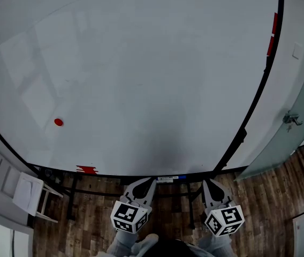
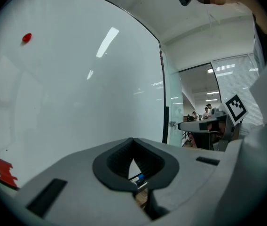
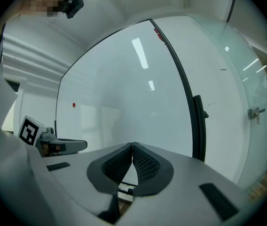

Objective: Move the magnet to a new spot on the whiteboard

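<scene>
A small round red magnet sticks to the white whiteboard at its lower left; it also shows as the magnet in the left gripper view and the magnet in the right gripper view. My left gripper hangs below the board's bottom edge, jaws shut with nothing between them, its tips pressed together. Beside it my right gripper is also low and shut on nothing, its pads meeting at the tip. Both are far from the magnet.
The board's black frame curves down the right side. A red label marks its bottom edge, another red strip its right edge. A white chair stands at the lower left, a glass door with handle on the right, wooden floor below.
</scene>
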`<state>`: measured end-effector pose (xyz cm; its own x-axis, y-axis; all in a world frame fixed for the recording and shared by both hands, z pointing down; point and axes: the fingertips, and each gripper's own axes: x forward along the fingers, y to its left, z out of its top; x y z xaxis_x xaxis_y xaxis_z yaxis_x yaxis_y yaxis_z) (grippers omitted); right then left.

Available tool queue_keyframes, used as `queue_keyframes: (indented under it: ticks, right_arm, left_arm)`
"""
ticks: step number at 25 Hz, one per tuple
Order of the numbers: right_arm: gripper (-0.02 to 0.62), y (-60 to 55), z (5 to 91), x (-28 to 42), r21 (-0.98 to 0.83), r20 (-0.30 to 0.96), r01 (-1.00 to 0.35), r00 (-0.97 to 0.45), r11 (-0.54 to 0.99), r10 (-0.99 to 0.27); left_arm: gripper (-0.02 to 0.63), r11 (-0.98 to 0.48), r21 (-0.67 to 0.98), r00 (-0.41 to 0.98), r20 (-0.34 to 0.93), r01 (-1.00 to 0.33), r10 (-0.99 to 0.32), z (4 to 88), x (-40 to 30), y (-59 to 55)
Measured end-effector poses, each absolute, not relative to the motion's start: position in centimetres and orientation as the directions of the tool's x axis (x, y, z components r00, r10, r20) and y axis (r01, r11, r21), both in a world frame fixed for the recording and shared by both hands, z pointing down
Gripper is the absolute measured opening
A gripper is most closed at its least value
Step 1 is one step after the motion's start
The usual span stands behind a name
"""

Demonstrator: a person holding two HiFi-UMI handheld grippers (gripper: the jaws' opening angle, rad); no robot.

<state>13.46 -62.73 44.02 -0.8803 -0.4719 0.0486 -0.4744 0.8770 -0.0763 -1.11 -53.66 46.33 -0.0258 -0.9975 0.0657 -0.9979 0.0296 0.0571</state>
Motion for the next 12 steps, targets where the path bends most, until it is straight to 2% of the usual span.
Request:
queue_keyframes:
  ticks: [12]
  right_arm:
    - [0.028, -62.86, 44.28, 12.52, -0.077, 0.057, -0.454, -0.891, 0.888, -0.451]
  left_arm:
    - [0.009, 0.041, 0.059, -0.037, 0.072, -0.997, -0.997, 46.53, -1.72, -53.67]
